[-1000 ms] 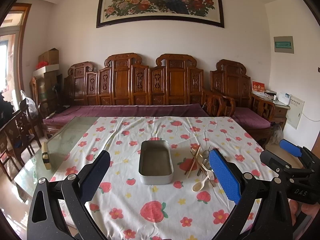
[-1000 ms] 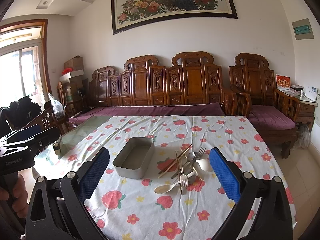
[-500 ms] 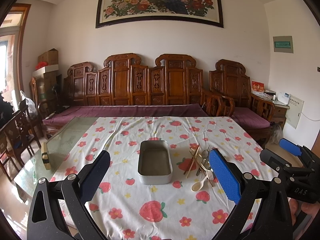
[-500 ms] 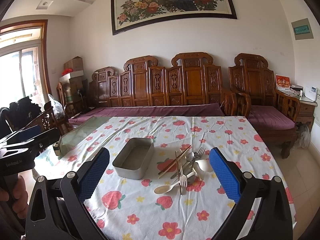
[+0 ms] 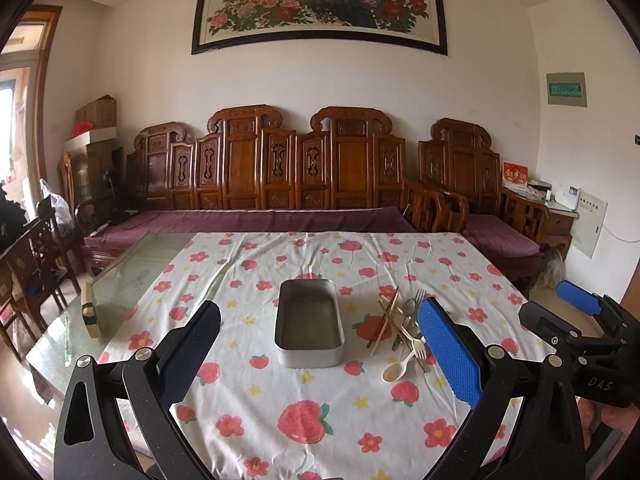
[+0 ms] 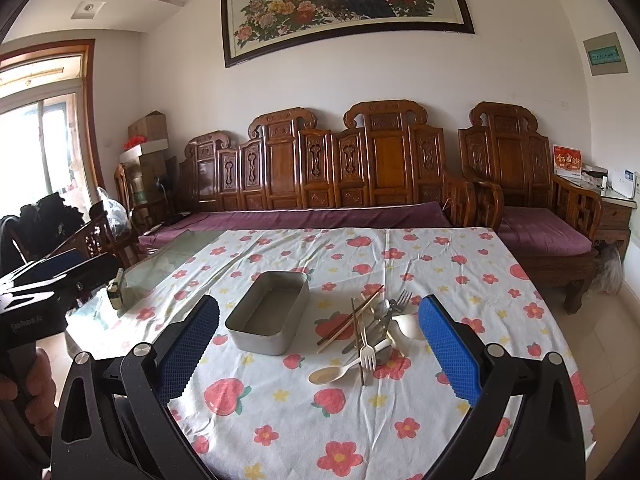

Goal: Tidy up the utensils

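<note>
Lying seemingly empty, metal tin beside utensils

Near tablecloth bare: free approach to metal tin and utensil pile just right of it. Narrow gap btwn them. Small block far left, well apart.

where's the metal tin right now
The metal tin sits empty on the floral tablecloth near the middle of both wrist views, just left of the utensil pile, ahead of both open grippers.
</note>
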A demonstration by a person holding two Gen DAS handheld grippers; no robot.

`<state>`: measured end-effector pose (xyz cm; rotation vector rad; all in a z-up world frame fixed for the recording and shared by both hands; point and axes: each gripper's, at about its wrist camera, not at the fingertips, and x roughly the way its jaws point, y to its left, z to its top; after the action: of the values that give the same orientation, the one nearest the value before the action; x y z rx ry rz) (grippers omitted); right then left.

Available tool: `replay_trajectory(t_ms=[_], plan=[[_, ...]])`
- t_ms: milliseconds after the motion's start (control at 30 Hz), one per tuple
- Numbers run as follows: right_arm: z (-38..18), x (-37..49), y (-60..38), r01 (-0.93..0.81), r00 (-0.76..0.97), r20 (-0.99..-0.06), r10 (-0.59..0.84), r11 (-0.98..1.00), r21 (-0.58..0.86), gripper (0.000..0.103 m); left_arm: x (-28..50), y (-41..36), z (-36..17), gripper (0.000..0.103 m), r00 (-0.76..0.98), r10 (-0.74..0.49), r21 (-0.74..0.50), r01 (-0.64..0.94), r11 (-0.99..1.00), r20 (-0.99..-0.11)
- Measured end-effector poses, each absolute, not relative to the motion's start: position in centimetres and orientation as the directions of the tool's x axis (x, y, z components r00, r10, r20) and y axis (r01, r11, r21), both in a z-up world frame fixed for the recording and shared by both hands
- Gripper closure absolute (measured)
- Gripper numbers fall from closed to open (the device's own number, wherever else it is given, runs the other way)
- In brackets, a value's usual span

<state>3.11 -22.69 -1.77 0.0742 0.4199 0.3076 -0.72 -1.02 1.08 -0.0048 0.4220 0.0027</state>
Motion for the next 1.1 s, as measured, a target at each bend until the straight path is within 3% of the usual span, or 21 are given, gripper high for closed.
replay_trajectory(t_ms=[333, 1100], plan=[[-4.0, 4.3, -23.5, -0.266, 0.858, -0.419, 0.295, 0.955, 0.129, 0.003, 1.6, -0.3, -1.4, 0.007, 0.876, -0.006, -0.008, 0.002, 1.0, -0.483], [-16.5, 16.4, -24.4, -0.321, 0.663, -0.679, 0.317, 0.939, 0.125, 0.052, 7.5, -1.2, -10.7, 0.007, 0.735, -0.145, -0.064, 0.138, 0.988, -0.662]])
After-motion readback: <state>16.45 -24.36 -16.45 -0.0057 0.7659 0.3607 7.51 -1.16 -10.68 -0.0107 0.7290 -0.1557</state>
